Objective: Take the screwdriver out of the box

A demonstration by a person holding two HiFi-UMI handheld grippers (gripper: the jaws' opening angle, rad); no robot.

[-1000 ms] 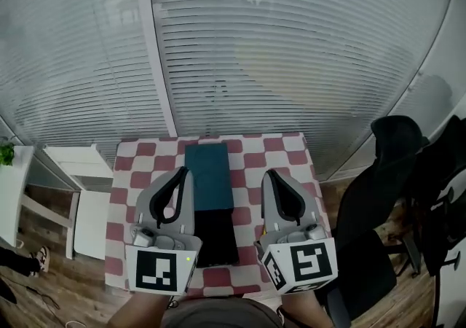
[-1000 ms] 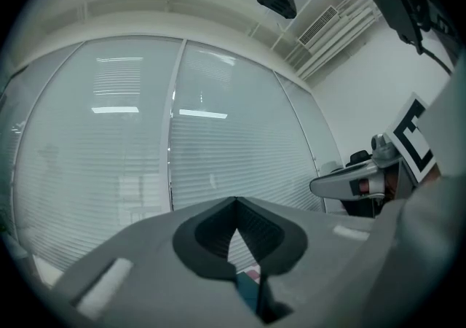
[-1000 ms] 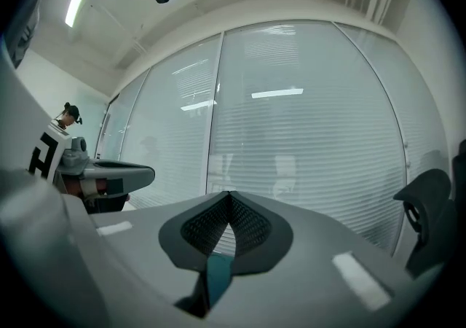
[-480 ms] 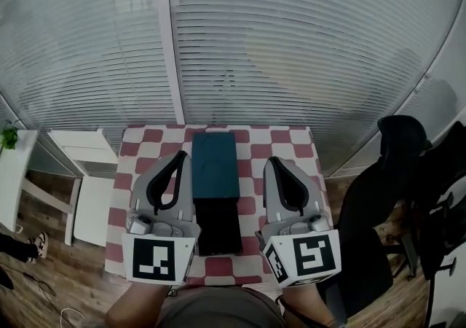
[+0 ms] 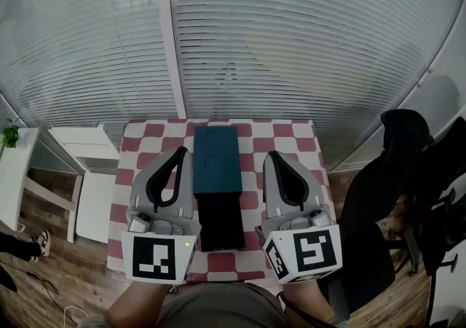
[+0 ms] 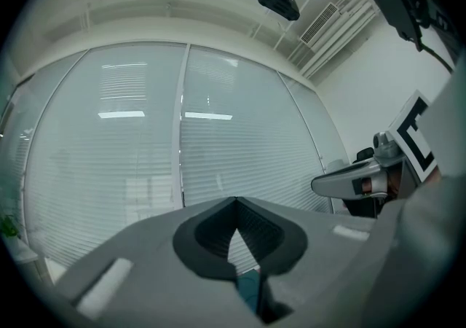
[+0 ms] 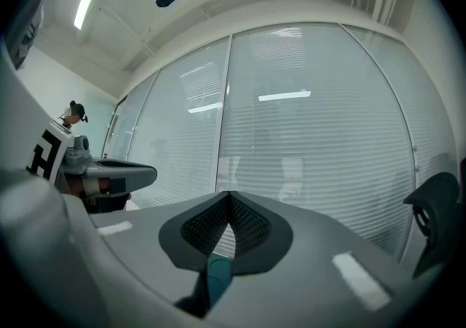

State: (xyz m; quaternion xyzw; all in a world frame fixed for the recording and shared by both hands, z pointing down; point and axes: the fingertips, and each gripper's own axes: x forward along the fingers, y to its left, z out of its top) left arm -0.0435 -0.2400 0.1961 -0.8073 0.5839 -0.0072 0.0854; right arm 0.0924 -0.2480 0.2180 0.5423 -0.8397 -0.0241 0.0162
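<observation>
Flanking the teal-and-black box (image 5: 218,162) mid-frame, your left gripper (image 5: 178,154) and right gripper (image 5: 273,157) sit closed and empty. The screwdriver is unseen, likely inside. Closed jaws could shove the box off the checkered table (image 5: 138,146).

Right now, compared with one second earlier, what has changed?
Nothing in the scene visibly changed; only the head view shifted slightly. The left gripper and the right gripper stay shut and empty on either side of the box on the checkered table.
</observation>
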